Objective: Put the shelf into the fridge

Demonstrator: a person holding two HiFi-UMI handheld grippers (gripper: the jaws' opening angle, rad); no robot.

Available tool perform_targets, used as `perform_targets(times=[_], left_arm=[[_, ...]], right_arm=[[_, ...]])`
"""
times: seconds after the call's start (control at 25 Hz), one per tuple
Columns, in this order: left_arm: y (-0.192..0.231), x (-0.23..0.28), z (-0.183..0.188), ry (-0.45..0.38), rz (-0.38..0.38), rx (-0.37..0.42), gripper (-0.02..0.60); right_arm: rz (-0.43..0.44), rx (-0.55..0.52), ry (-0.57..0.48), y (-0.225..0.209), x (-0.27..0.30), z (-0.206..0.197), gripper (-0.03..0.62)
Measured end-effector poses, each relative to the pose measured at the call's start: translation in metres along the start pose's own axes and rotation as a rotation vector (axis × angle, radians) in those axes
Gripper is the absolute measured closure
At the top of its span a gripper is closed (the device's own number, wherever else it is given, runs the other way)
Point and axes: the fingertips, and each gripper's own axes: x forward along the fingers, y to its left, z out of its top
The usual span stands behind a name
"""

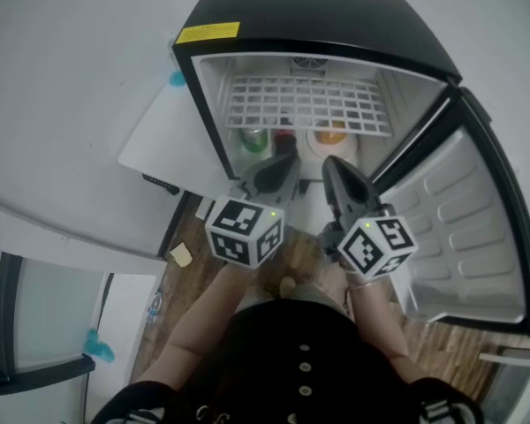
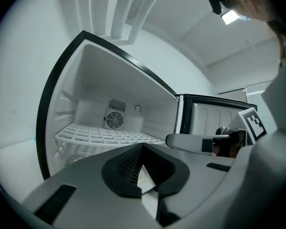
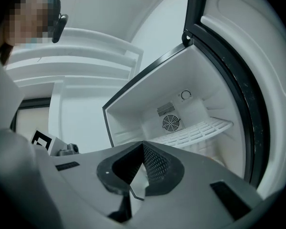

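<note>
The white wire shelf (image 1: pixel 309 104) lies level inside the open black fridge (image 1: pixel 309 11), set in the side walls high in the cavity. It also shows in the left gripper view as shelf (image 2: pixel 105 136) and in the right gripper view as shelf (image 3: pixel 195 131). My left gripper (image 1: pixel 289 161) and right gripper (image 1: pixel 329 161) hover side by side just outside the fridge opening, below the shelf and apart from it. Both are shut with nothing between the tips: left gripper (image 2: pixel 142 146), right gripper (image 3: pixel 143 144).
The fridge door (image 1: pixel 464 228) stands swung open to the right. Under the shelf stand a green item (image 1: pixel 252 138), a dark red one (image 1: pixel 285 138) and an orange one (image 1: pixel 329 133). A white panel (image 1: pixel 163 140) lies left of the fridge. Below is wooden floor (image 1: pixel 291 254).
</note>
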Motion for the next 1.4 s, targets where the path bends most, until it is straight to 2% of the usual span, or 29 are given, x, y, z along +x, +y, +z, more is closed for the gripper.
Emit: perform_targets(times=[0.32,0.56,1.08,1.4], left_arm=[[0.003,-0.002,-0.005,0.0,0.016,0.019,0.575],[0.003,0.001,-0.008,0.006,0.013,0.028,0.575],[-0.009,0.007,-0.017,0.009,-0.073,0.006,0.575],[-0.005,0.01,-0.022,0.021,-0.064,-0.003,0.575]], right_arm=[[-0.035,-0.157,0.039,0.003,0.001,-0.006,0.588],[-0.053,-0.184,0.059,0.0,0.004,-0.012,0.588],[-0.055,-0.183,0.094,-0.005,0.004,-0.028,0.588],[-0.067,-0.228,0.123,-0.007,0.006,-0.033,0.588]])
